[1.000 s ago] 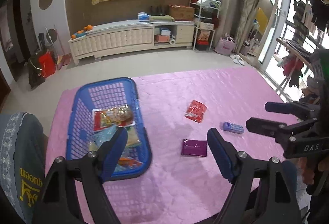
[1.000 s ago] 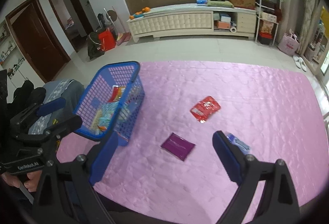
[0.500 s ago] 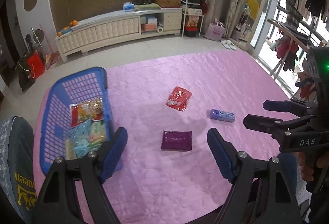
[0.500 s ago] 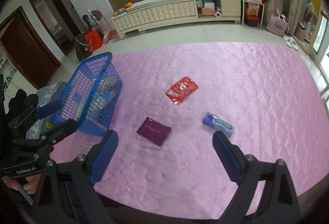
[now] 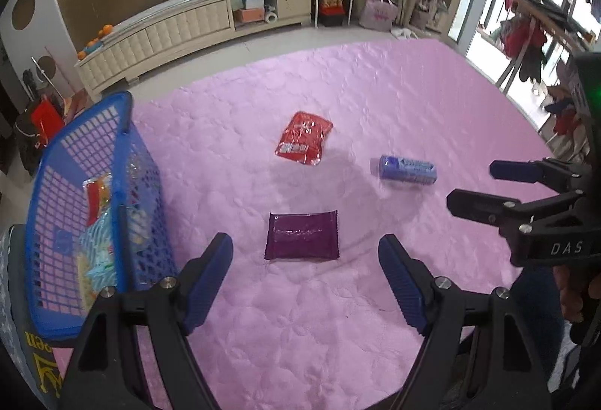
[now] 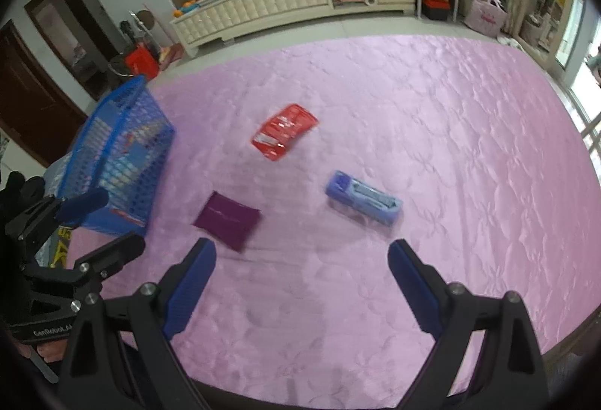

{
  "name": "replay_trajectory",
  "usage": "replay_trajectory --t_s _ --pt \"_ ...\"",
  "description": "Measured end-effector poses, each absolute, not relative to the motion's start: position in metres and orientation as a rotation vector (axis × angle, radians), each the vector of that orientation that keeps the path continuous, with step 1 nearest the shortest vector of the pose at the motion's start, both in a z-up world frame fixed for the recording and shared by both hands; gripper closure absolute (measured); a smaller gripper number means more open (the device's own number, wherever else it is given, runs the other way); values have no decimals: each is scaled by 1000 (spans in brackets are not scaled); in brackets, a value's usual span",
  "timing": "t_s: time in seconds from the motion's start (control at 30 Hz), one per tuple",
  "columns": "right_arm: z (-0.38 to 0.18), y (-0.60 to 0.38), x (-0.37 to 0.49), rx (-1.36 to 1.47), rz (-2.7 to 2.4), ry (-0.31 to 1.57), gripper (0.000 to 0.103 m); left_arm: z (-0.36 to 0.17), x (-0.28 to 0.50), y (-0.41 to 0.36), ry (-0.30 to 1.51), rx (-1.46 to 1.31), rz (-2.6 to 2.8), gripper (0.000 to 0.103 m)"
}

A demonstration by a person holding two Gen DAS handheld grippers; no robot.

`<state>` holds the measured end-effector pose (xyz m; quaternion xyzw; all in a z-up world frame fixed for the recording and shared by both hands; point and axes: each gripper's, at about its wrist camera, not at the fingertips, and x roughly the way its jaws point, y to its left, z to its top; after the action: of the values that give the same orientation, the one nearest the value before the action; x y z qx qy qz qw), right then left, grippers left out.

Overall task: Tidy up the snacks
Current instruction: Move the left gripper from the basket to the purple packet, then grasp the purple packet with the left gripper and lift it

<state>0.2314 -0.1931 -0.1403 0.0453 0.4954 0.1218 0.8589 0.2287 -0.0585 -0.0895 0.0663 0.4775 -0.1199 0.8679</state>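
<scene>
A: What is lying on the pink cloth [image 5: 394,90]?

B: Three snacks are lying loose on it. In the left wrist view the purple packet [image 5: 301,236] is sitting low in the centre, the red pouch [image 5: 303,137] is lying above it, and the blue pack [image 5: 407,167] is resting to the right of middle. All three are lying apart from one another.

A: And the basket [image 5: 124,162]?

B: It is standing at the left edge of the frame, holding several packets.

A: How are the jaws standing?

B: The left gripper [image 5: 305,252] is hanging spread wide, gripping nothing, with the purple packet showing between its tips. The right gripper [image 6: 301,256] is also gaping wide and empty; in its view the blue pack [image 6: 363,198] is lying just above the gap, the purple packet [image 6: 227,215] at lower left.
</scene>
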Motion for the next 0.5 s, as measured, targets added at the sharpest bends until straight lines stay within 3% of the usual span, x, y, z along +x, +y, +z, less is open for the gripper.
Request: replay_trajectory --t_s 0.5 --pt "-201 -192 239 103 154 1081 8 -164 271 -63 1145 165 -324 25"
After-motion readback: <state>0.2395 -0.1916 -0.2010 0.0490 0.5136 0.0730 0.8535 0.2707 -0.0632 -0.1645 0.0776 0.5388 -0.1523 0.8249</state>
